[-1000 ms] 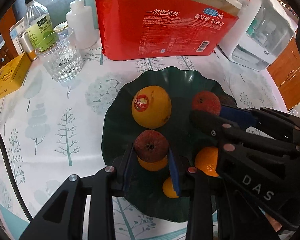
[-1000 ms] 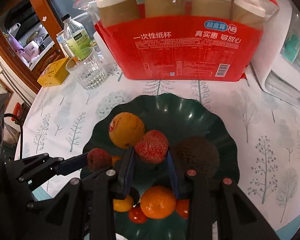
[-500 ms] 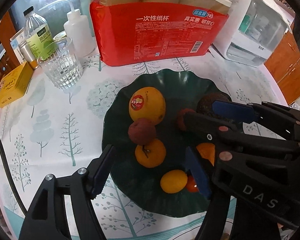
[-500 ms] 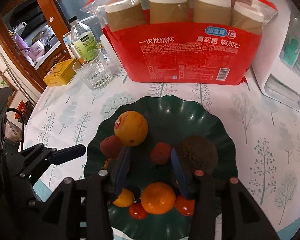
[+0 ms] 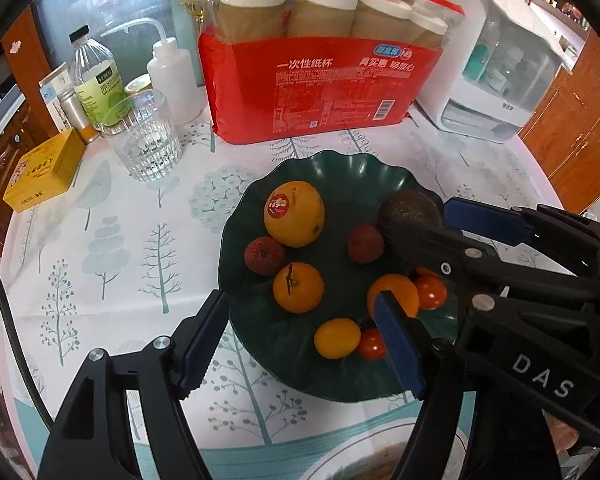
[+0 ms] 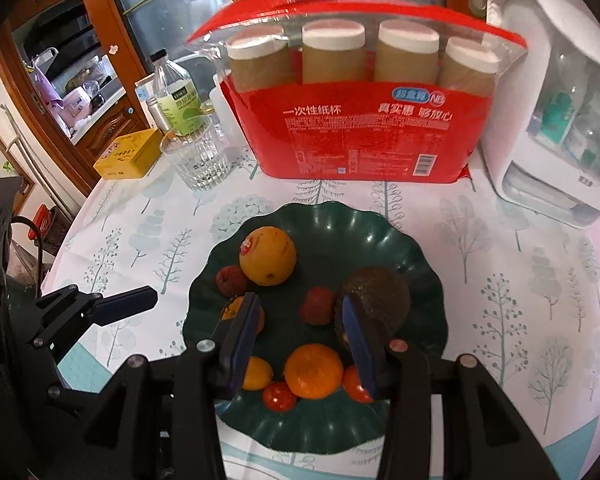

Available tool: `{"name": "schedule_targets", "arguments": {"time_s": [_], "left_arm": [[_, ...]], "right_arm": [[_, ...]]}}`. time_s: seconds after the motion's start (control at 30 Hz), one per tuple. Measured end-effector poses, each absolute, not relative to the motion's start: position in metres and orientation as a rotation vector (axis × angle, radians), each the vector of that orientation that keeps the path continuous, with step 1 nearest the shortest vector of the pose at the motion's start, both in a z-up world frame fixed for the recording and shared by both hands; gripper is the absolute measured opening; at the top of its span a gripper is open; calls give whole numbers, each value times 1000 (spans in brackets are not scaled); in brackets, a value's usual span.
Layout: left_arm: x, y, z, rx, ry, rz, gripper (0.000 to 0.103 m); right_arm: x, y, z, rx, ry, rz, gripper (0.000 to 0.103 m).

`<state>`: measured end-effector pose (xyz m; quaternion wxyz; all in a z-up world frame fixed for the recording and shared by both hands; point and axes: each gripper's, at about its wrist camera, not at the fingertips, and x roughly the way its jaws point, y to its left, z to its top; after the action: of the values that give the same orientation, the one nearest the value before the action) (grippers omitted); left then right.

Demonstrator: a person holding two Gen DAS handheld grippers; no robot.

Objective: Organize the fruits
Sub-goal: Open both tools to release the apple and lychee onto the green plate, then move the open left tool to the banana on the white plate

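Hanging over the near rim of the dark green plate [image 5: 342,162], both tools empty: left gripper [image 5: 300,334] spread wide at the lower centre of its view, nothing between the blue pads, jaws having just been opening; right gripper [image 6: 300,340] parted about halfway at the lower centre of its own view, also just opened, gripping nothing, only framing fruit lying below. Resting on the plate from near to far: two cherry tomatoes [image 6: 280,396], a small yellow kumquat [image 5: 337,338], two mandarins [image 5: 298,287], two red lychees [image 5: 265,255] at mid-frame, then the big stickered orange [image 5: 295,213] and a brown rough-skinned fruit [image 6: 374,298]. Looks close to done, every visible fruit sitting gathered on the plate, none left on the tree-print tablecloth [image 5: 112,240]. Standing farther back, upper frame: a glass tumbler [image 5: 142,136] and a red pack of paper cups [image 5: 320,80].
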<state>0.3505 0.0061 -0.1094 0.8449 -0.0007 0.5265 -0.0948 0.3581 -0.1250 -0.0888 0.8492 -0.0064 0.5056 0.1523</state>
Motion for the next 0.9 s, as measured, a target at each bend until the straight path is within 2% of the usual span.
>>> {"name": "schedule_targets", "arguments": {"time_s": [0.77, 0.9], "left_arm": [[257, -20, -61, 96, 1021, -261, 77], [235, -26, -63, 133, 1017, -318, 77]], "right_arm": [[248, -184, -39, -2, 989, 301, 44], [223, -193, -42, 10, 995, 298, 50]]}}
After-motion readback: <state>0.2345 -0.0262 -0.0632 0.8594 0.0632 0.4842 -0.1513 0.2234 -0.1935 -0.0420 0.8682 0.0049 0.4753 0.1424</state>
